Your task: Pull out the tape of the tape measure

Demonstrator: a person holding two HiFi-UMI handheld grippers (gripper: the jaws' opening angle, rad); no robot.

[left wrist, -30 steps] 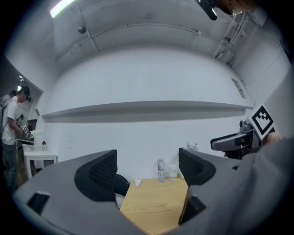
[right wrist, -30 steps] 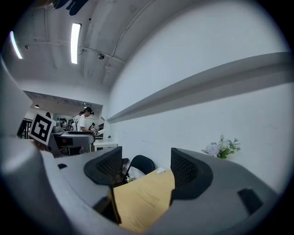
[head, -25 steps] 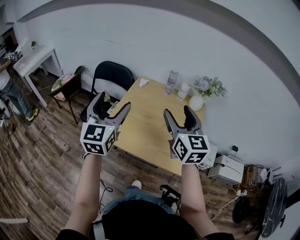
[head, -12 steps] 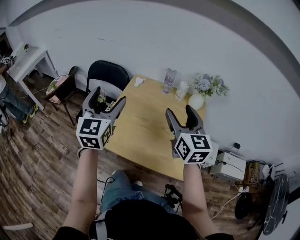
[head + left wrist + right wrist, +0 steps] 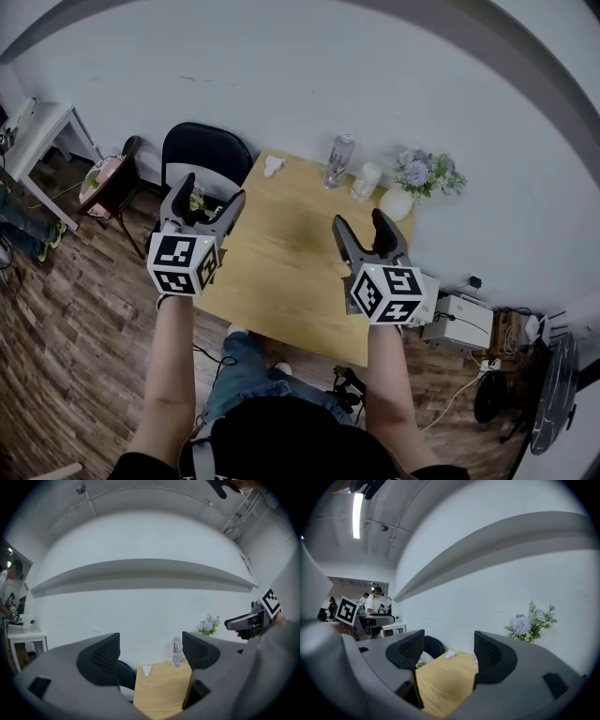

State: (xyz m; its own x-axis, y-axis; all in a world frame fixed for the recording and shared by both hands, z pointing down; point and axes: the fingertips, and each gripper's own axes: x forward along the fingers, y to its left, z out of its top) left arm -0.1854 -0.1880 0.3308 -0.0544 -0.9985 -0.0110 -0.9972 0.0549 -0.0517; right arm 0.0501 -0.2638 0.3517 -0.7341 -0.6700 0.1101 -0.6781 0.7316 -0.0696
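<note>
Change since 0.5 s ago: my left tool (image 5: pixel 212 192) has drifted slightly left and up, now over the counter's left edge and the black chair (image 5: pixel 202 150). My right tool (image 5: pixel 360 223) has hardly moved. The white side table (image 5: pixel 37 131) has slid toward the picture's left edge.

Surroundings:
- 1 light wooden counter (image 5: pixel 281 253) against the white wall, mostly bare.
- 1 clear water bottle (image 5: pixel 339 161), upright at the far edge.
- 1 small white cup-like piece (image 5: pixel 366 181), just beside the bottle.
- 1 white vase (image 5: pixel 396 203) with pale flowers, at the far right corner.
- 1 small white item (image 5: pixel 273 166) at the far left corner, too small to tell whether it is the tape measure.
- 1 white box (image 5: pixel 459 321) on the wooden floor (image 5: pixel 66 319), right of the counter.

Nothing stands between my tools and the counter.

Tools: both held in the air above the counter's near half, well apart from each other. Left tool's jaws spread wide, nothing between them. Right tool's jaws likewise spread, gripping nothing, touching nothing.
</note>
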